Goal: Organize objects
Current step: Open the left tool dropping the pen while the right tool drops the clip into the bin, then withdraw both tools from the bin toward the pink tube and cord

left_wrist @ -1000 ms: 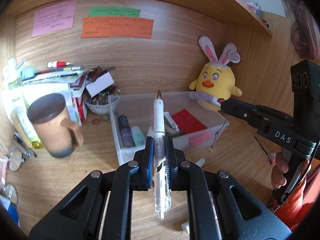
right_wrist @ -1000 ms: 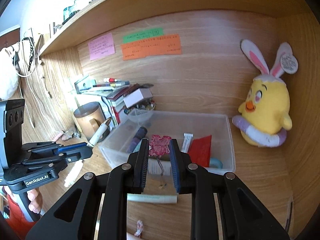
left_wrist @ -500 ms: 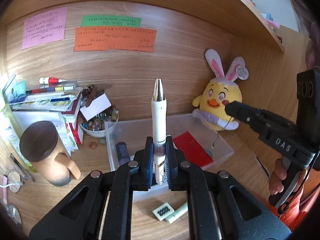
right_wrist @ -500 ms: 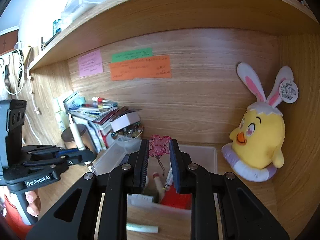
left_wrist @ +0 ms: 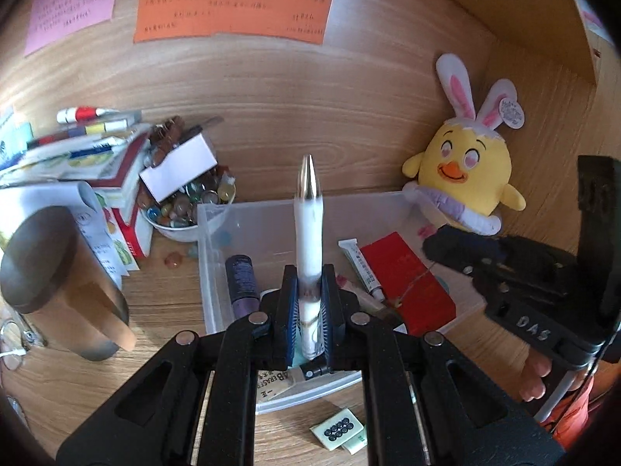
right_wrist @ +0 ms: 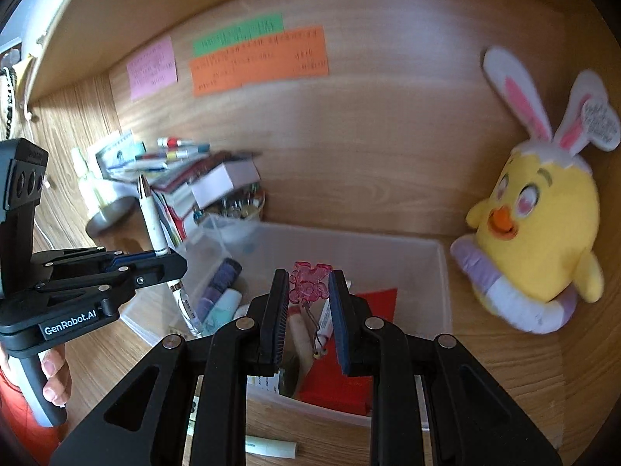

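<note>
Left wrist view: left claw [left_wrist: 307, 312] is clenching a white pen [left_wrist: 308, 233] upright above the clear plastic bin [left_wrist: 217, 213] on the worktop; right claw [right_wrist: 308, 299] is gripping a pink charm [right_wrist: 308, 285] over it. Advice: lower each inside the walls before releasing.

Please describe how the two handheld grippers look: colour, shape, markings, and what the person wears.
Both are black, with two long angular fingers, silver rivets and ribbed blue pads. The left gripper reads "GenRobot.AI"; the right gripper reads "DAS". Each has a pale handle. An orange-red sleeve shows.
</note>
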`<action>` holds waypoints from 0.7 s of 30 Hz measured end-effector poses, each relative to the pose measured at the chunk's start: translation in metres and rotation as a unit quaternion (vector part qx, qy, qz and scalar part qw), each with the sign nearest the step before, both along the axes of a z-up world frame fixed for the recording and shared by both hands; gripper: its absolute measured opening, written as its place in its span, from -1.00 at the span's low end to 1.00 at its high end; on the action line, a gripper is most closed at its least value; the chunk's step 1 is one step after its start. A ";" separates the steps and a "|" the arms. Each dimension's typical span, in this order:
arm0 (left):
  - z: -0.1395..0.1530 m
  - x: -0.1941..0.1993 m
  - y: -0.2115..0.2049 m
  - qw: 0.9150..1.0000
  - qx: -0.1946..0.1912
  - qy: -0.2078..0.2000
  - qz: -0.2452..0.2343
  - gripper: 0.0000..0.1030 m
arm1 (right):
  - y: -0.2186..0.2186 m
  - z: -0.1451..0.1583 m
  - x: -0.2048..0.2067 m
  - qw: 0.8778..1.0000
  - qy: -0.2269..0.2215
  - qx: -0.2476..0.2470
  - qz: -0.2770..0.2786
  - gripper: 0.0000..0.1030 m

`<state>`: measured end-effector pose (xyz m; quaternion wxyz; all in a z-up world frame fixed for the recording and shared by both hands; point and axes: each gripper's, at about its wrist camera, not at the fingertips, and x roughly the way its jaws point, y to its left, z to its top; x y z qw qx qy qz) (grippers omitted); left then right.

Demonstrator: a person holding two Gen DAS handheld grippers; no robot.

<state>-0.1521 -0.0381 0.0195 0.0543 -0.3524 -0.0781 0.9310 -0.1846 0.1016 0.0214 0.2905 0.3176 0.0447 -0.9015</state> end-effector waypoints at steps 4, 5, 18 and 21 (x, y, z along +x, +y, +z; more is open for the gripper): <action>-0.006 -0.004 -0.001 1.000 0.008 -0.006 -0.001 -0.80 | -0.002 -0.017 -0.012 0.999 -0.030 0.011 0.000 -0.63; -0.008 -0.005 -0.001 1.000 0.011 -0.008 -0.001 -0.80 | -0.002 -0.020 -0.013 0.999 -0.035 0.014 -0.001 -0.63; -0.005 0.005 0.006 1.000 0.000 -0.005 -0.005 0.00 | -0.003 -0.027 -0.016 0.998 -0.050 0.028 -0.008 -0.08; -0.001 0.011 0.008 1.000 -0.005 0.002 -0.004 0.20 | -0.003 -0.021 -0.012 0.999 -0.034 0.029 -0.013 0.23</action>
